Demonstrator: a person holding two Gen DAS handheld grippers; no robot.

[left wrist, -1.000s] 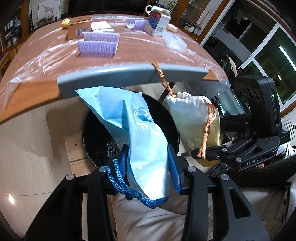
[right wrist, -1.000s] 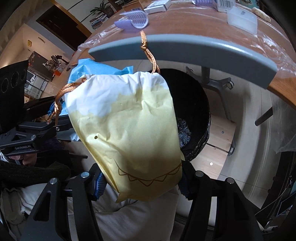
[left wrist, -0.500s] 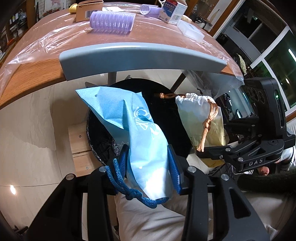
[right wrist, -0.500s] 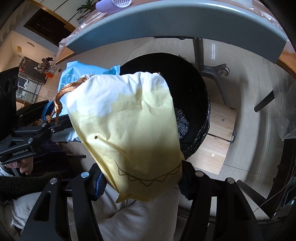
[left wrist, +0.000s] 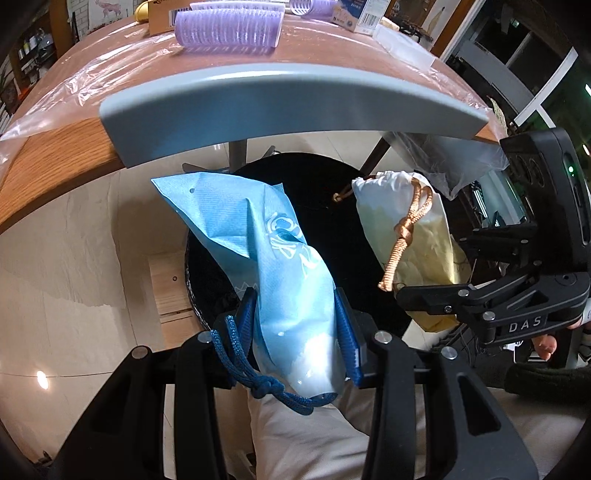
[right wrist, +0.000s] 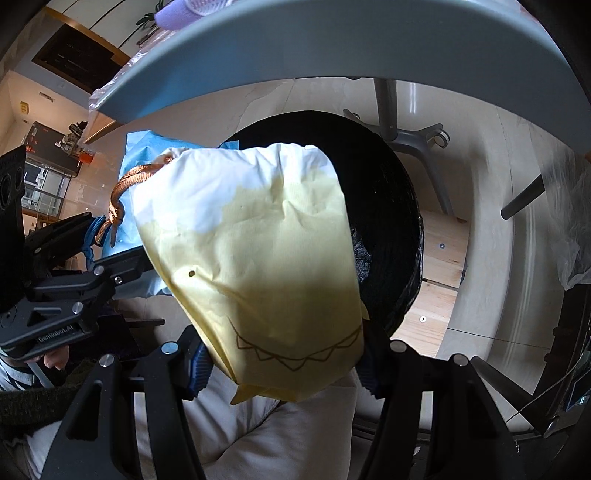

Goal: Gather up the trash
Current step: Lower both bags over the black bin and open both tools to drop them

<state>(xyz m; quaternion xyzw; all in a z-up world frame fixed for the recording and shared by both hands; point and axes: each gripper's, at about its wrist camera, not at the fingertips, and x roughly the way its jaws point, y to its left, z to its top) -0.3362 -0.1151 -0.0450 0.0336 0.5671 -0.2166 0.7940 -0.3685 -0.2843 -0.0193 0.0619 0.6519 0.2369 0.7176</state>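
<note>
Two bags: our left gripper (left wrist: 295,328) pinches the blue bag (left wrist: 284,273), our right gripper (right wrist: 284,358) pinches the yellow bag (right wrist: 258,258), both above the black bin (right wrist: 384,206).

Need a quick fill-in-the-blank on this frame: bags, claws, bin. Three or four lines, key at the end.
1. The left claw is shut on the ____ paper bag.
2. The yellow bag in the right claw has an ____ cord.
3. Both bags hang over a ____ bin.
4. On the table lies a ____ ribbed roller.

Missing: blue; orange; black; purple
</note>
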